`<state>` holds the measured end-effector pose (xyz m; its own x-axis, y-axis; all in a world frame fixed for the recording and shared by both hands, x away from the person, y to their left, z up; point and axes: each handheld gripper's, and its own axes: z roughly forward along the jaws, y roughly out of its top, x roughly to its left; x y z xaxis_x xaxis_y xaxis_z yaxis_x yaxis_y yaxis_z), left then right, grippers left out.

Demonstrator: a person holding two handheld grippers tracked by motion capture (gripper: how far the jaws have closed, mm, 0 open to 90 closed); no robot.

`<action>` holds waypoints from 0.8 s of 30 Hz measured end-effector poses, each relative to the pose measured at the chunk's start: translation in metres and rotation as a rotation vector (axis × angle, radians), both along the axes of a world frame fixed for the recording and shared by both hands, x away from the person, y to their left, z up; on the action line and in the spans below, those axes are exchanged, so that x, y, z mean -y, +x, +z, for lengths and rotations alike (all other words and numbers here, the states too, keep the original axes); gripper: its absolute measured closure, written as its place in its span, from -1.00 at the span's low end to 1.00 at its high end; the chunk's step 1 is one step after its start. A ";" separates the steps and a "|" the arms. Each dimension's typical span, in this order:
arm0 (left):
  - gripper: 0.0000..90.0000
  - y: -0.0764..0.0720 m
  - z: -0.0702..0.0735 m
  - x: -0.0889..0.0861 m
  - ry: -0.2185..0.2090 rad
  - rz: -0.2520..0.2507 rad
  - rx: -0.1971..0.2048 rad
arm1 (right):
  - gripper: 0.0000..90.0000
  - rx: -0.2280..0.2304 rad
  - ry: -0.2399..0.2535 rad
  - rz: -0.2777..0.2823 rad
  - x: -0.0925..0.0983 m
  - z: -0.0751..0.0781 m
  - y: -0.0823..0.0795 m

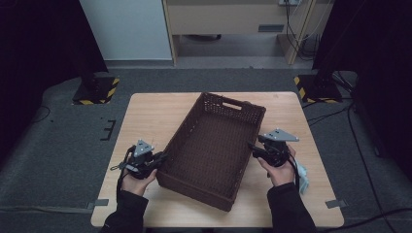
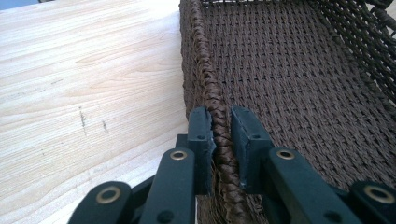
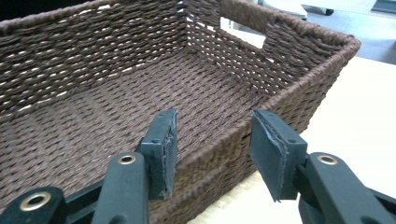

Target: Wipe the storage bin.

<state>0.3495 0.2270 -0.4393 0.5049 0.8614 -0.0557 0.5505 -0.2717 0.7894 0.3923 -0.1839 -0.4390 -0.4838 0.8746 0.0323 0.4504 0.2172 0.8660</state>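
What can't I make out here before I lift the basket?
- Left tongs: they pinch the basket rim; the wall below is hidden by the rim and tongs in the left gripper view.
- Basket's near wall: its outer face is turned away in the high view.
- Pale object by the right hand: half hidden behind the forearm, too small to identify.

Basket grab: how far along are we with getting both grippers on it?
Done: the left gripper is clamped on the braided rim of the basket's left wall. In hand: the right gripper straddles the right wall's rim, one pad inside, the other outside, with gaps on both sides. Left: close the right jaws on that rim. The basket sits flat on the table, holding nothing.
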 end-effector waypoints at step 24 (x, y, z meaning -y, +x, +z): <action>0.65 0.003 0.002 -0.012 -0.025 0.024 -0.010 | 0.19 -0.013 0.008 -0.003 0.002 0.001 -0.001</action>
